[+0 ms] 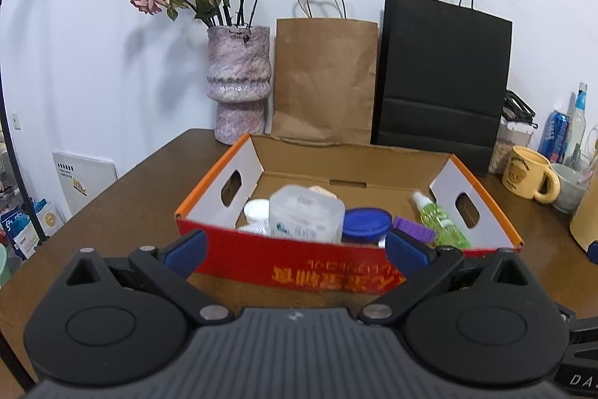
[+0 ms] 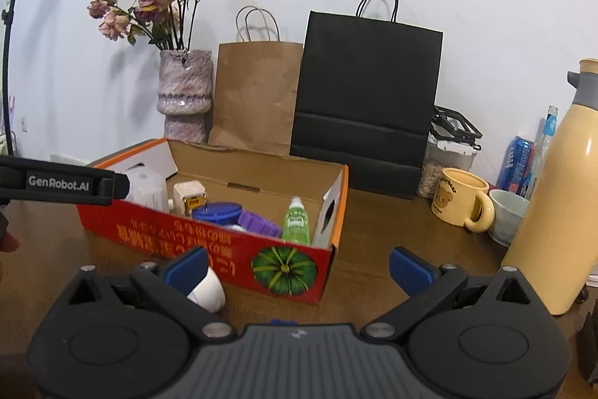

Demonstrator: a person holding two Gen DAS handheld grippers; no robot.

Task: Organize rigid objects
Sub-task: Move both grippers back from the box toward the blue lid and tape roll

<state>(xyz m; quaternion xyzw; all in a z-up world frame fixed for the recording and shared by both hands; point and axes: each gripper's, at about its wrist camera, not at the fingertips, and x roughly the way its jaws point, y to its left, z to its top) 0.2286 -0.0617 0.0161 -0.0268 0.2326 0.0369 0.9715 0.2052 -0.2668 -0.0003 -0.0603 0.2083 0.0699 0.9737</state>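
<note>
Cardboard box (image 1: 347,260) with red outer walls sits on the brown counter (image 1: 123,208), open at the top. Inside it, from left to right, lie a white jar (image 1: 257,208), a clear plastic container (image 1: 306,217), a blue-lidded jar (image 1: 366,223), a purple block (image 1: 413,230) and a green spray bottle (image 1: 441,219), packed close together. The left tool (image 1: 295,249) hangs in front of the box's near wall with its blue fingers spread wide and nothing between them. Right of the box stands a yellow mug (image 1: 529,174). In the right wrist view, the right tool (image 2: 299,268) is also spread apart and empty, and a small white cup (image 2: 207,290) lies tipped on the counter, touching its left finger. Behind the box stand a vase of dried roses (image 2: 185,92), a brown paper bag (image 2: 258,96) and a black paper bag (image 2: 366,92).
</note>
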